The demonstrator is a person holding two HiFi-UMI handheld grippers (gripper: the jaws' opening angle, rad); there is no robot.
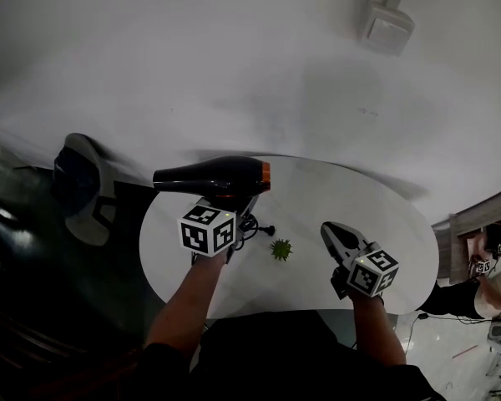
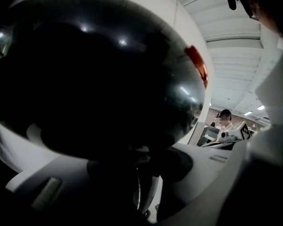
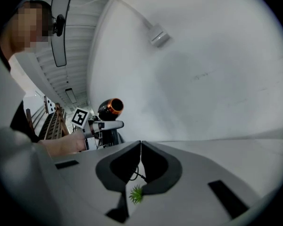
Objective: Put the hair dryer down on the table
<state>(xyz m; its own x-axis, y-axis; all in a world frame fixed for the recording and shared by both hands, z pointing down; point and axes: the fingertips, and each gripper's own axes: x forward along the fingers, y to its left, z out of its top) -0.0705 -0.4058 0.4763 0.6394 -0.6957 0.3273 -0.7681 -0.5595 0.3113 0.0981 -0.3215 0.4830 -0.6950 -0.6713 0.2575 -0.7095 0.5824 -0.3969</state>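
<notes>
Left gripper [image 1: 224,205] clamps the hair dryer [image 1: 213,176] by its handle.

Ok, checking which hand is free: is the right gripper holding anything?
No: in the right gripper view the right gripper has its fingers closed together with nothing between them.
</notes>
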